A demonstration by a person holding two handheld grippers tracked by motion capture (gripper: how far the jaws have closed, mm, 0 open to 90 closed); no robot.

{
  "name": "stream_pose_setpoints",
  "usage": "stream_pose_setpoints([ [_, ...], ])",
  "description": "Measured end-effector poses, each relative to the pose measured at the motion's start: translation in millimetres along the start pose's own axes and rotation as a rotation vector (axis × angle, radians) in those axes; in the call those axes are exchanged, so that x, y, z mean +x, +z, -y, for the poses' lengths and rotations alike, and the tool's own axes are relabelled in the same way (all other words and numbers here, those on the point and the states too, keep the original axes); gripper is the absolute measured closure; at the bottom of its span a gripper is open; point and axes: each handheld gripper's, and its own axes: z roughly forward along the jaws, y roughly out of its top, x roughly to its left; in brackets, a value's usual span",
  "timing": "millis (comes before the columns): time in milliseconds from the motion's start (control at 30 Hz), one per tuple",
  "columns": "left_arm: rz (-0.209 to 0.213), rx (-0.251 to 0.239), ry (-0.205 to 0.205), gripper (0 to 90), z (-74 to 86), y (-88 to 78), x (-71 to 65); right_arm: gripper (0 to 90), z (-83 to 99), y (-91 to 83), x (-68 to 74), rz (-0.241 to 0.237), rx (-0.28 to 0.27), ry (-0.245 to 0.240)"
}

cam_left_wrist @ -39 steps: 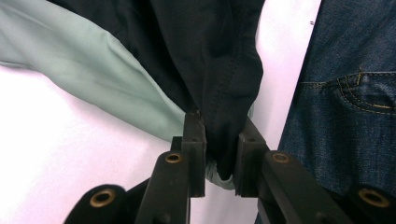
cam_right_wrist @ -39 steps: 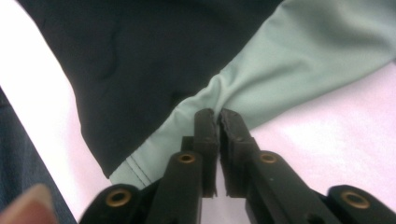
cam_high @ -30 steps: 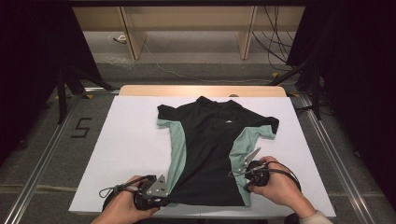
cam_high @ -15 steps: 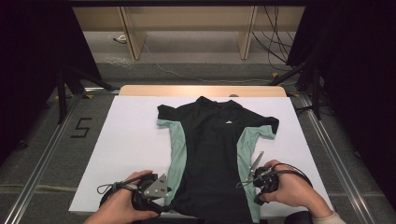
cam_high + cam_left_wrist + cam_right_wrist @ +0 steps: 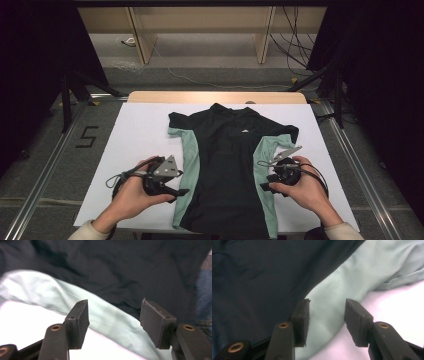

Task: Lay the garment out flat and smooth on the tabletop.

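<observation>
Both grippers have just let go: the left gripper (image 5: 172, 189) and the right gripper (image 5: 264, 176) have been opening their jaws, nothing between them now. The shirt (image 5: 227, 165) lies flat, spread on the table (image 5: 140, 135) — smoothing looks finished.

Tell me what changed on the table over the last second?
Both jaws have just been opening: the left hand-held gripper and right hand-held gripper let go of the shirt sides and drew outward. The shirt stays flat on the table.
</observation>
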Motion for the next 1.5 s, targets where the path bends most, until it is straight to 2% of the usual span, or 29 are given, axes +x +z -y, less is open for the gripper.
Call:
stream_pose_setpoints([
  [67, 0.034, 0.046, -0.023, 41.7, 3.3, 19.3, -0.3, 56.0, -0.5, 7.9, -0.6, 0.025, 0.001, 0.022],
  [100, 0.029, 0.086, -0.014, 42.1, 5.6, 29.2, 0.5, 56.6, -0.7, 10.3, -1.1, 0.036, 0.006, 0.020],
  [200, 0.019, 0.143, -0.014, 49.6, 10.0, 43.3, 0.8, 63.3, -1.1, 16.2, -3.0, 0.060, 0.020, 0.019],
  [267, 0.014, 0.161, -0.029, 52.1, 11.2, 45.3, 0.2, 65.4, -0.3, 19.5, -3.6, 0.068, 0.028, 0.017],
  [333, 0.012, 0.172, -0.028, 56.3, 11.5, 44.2, -0.5, 68.5, -0.6, 18.9, -3.4, 0.080, 0.030, 0.013],
  [400, 0.023, 0.184, -0.035, 62.7, 12.2, 43.8, -0.3, 75.2, -0.8, 18.9, -2.8, 0.102, 0.038, 0.000],
  [467, 0.016, 0.206, -0.031, 69.0, 14.0, 45.9, -0.7, 80.4, -1.3, 19.7, -1.0, 0.127, 0.045, -0.024],
  [567, 0.030, 0.208, -0.050, 76.1, 14.2, 45.7, -0.9, 89.5, -3.7, 19.4, 3.5, 0.137, 0.063, -0.067],
  [667, 0.040, 0.210, -0.063, 85.7, 14.1, 45.6, -3.6, 90.0, -4.2, 18.0, 7.1, 0.149, 0.087, -0.098],
  [733, 0.030, 0.217, -0.070, 89.7, 13.8, 44.7, -5.6, 90.0, -3.4, 15.5, 10.2, 0.152, 0.102, -0.112],
  [800, 0.036, 0.228, -0.089, 90.0, 14.2, 42.7, -6.9, 90.0, -2.5, 13.5, 12.5, 0.151, 0.112, -0.117],
  [933, 0.105, 0.224, -0.120, 90.0, 16.7, 37.1, -11.4, 90.0, 0.0, 7.3, 15.8, 0.153, 0.129, -0.133],
  [1000, 0.103, 0.229, -0.114, 90.0, 18.2, 34.8, -14.2, 90.0, 1.5, 4.1, 15.7, 0.164, 0.148, -0.135],
  [1167, 0.118, 0.229, -0.108, 90.0, 20.6, 33.5, -17.7, 90.0, 3.9, 4.4, 16.9, 0.137, 0.187, -0.138],
  [1233, 0.101, 0.187, -0.101, 89.7, 17.8, 29.1, -16.8, 90.0, 3.8, 5.8, 19.1, 0.134, 0.204, -0.148],
  [1267, 0.089, 0.169, -0.103, 88.4, 16.4, 27.4, -16.0, 90.0, 3.5, 5.7, 19.3, 0.130, 0.206, -0.157],
  [1300, 0.061, 0.131, -0.113, 82.7, 14.1, 26.1, -14.7, 90.0, 3.2, 5.5, 19.2, 0.131, 0.204, -0.158],
  [1367, 0.043, 0.096, -0.128, 66.6, 11.7, 26.5, -12.2, 90.0, 3.2, 5.3, 18.1, 0.130, 0.197, -0.154],
  [1433, 0.037, 0.106, -0.129, 61.0, 12.4, 30.9, -12.2, 90.0, 3.7, 5.1, 16.5, 0.126, 0.185, -0.147],
  [1467, 0.046, 0.115, -0.126, 58.0, 13.3, 32.8, -12.7, 89.9, 4.0, 4.8, 16.2, 0.126, 0.178, -0.146],
  [1500, 0.065, 0.128, -0.133, 58.8, 15.2, 35.9, -14.0, 89.8, 4.2, 4.7, 16.1, 0.127, 0.171, -0.143],
])
